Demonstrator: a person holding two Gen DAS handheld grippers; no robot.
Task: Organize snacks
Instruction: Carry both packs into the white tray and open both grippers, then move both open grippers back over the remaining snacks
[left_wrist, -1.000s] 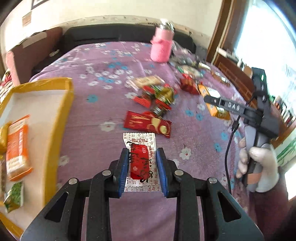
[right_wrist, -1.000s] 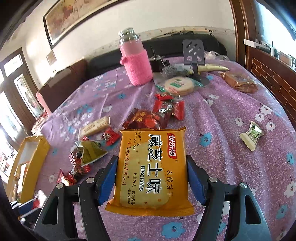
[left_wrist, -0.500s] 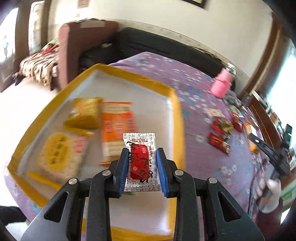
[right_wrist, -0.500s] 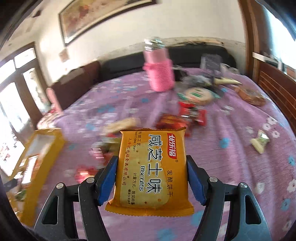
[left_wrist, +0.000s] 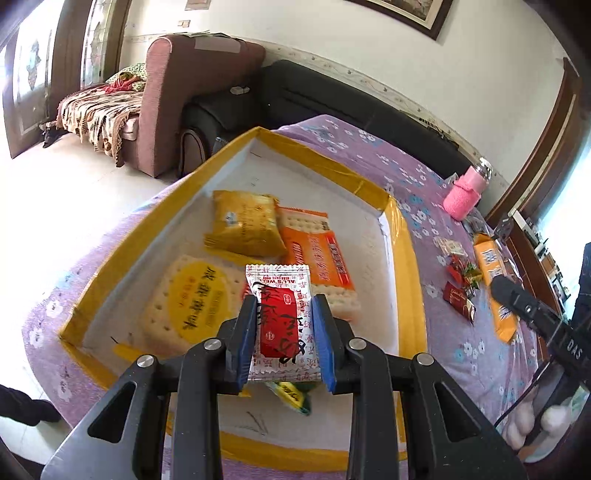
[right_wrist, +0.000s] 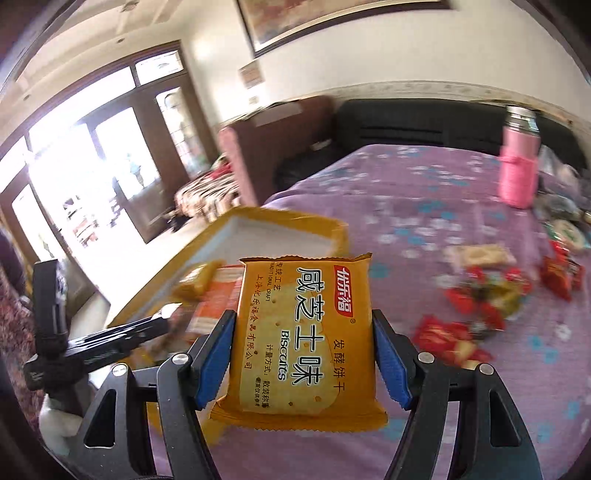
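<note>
Snacks: left gripper (left_wrist: 283, 334) clamps a red-and-white sachet (left_wrist: 282, 325) over the yellow-rimmed tray (left_wrist: 406, 258), frame centre. Right gripper (right_wrist: 303, 354) grips an orange biscuit pack (right_wrist: 304, 332). Purple floral tablecloth (left_wrist: 424, 206), black sofa (left_wrist: 332, 99) upper frame, pink bottle (left_wrist: 465, 192) right.

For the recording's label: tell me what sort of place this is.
Most likely a home living room: a black sofa and an armchair stand behind the cloth-covered table, and a framed picture hangs on the wall.
</note>
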